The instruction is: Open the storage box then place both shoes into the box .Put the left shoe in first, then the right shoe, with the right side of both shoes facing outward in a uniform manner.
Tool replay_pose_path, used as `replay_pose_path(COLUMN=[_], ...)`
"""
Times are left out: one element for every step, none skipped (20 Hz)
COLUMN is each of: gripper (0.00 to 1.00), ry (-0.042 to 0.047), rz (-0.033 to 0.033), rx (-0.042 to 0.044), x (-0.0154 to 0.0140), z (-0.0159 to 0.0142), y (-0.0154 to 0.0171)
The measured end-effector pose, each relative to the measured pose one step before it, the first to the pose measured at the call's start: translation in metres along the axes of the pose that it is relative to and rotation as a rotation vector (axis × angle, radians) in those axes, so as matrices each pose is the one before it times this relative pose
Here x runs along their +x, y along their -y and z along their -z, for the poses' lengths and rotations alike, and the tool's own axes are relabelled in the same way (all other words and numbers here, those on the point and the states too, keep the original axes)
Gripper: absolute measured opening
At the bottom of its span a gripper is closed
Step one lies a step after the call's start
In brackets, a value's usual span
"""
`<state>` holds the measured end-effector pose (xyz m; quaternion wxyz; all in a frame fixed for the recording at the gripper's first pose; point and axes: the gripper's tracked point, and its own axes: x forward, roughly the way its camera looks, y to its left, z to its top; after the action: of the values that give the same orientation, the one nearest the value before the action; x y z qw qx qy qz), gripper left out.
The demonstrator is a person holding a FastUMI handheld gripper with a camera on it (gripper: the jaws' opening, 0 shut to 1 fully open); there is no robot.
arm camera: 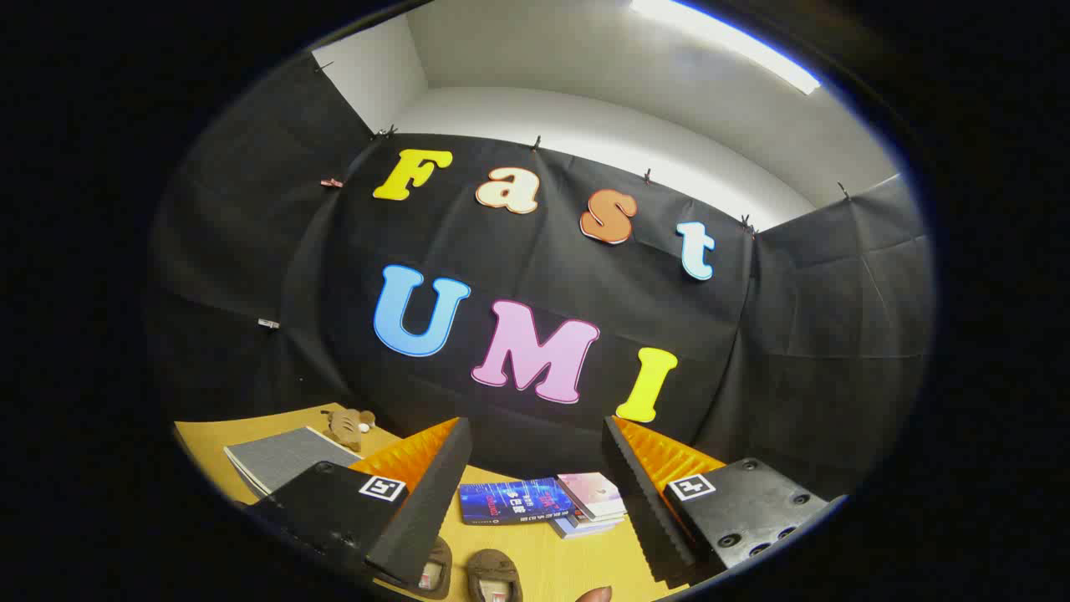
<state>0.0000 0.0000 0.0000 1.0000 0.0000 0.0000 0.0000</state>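
At the bottom centre of the frame the gripper (535,493) has its jaws wide apart, with nothing held between them. The left finger (422,502) and the right finger (648,502) are black wedges with ridged orange backing, each mounted on a black block bearing a small square marker.

In the gap between the fingers, lower down and close to the left finger, a pair of brown shoes (468,575) sits side by side on the yellow wooden table (543,560). The left one is partly covered by the left fingertip; the other stands free just beside it. Their openings face up toward the camera. A rounded fingertip of a person (595,594) pokes in at the very bottom edge, to the right of the shoes.

Beyond the shoes, further along the table and still framed by the two fingers, lies a small stack of books (543,502): a dark blue one on the left and a paler, pinkish one atop others on the right.

To the lower left of the frame, outside the left finger, a grey notebook (280,460) rests flat on the table. Just behind it, near the table's far edge, sits a small brown plush toy (349,426).
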Motion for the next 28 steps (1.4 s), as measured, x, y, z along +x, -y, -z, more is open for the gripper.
replay_pose_path(gripper=[0.98,0.98,0.98,0.98,0.98,0.98,0.98,0.97,0.97,0.97,0.97,0.97,0.98,0.97,0.97,0.98,0.97,0.97,0.97,0.98,0.98,0.98,0.98,0.98,0.98,0.98,0.97,0.97], ry=[-0.01367,-0.01041,-0.00900,-0.01050,-0.01306,-0.01279,-0.01128,-0.01144,-0.00546,-0.00534,-0.00654,-0.00456,0.00088,0.00180,0.00161,0.00165,0.00073,0.00017,-0.00006,-0.00186,-0.00299,-0.00238,0.00027,0.01020,0.01193,-0.00046,-0.01309,-0.02258], rz=[0.00489,0.00623,0.00465,0.00383,0.00430,0.00321,0.00372,0.00610,0.00691,0.00765,0.00545,0.00329,0.00390,0.00517,0.00357,-0.00152,-0.00650,-0.01177,-0.02132,-0.03162,-0.03390,-0.03664,-0.03747,-0.04693,-0.05025,-0.03455,-0.03662,-0.04501], rx=[-0.00056,-0.00041,0.00141,0.00254,0.00250,0.00259,0.00297,0.00182,0.00056,0.00180,0.00251,0.00142,0.00002,-0.00316,-0.00236,0.00017,0.00318,0.00626,0.01133,0.02080,0.02671,0.03144,0.03286,0.03295,0.02754,0.01903,0.01113,0.01428], x=[0.00307,0.00224,0.00132,0.00126,0.00020,0.00040,0.00100,0.00032,-0.00052,-0.00031,0.00022,-0.00028,0.00006,0.00045,0.00058,-0.00011,0.00173,0.00234,0.00159,0.00259,0.00230,0.00399,0.00415,0.00330,0.00323,0.00627,0.00854,0.00900], z=[0.00226,0.00202,0.00136,0.00189,0.00330,0.00211,0.00178,0.00285,0.00202,0.00146,0.00141,0.00024,-0.00069,-0.00169,-0.00061,-0.00140,-0.00181,-0.00088,-0.00138,-0.00093,-0.00139,-0.00164,-0.00098,-0.00236,-0.00246,0.00118,0.00621,0.00687], y=[0.00135,0.00153,0.00057,0.00076,0.00117,0.00028,0.00097,0.00121,0.00076,0.00140,0.00061,0.00026,0.00042,0.00028,0.00002,-0.00126,-0.00327,-0.00435,-0.00717,-0.00899,-0.00861,-0.00875,-0.00842,-0.00871,-0.01128,-0.00490,-0.00267,-0.00462])
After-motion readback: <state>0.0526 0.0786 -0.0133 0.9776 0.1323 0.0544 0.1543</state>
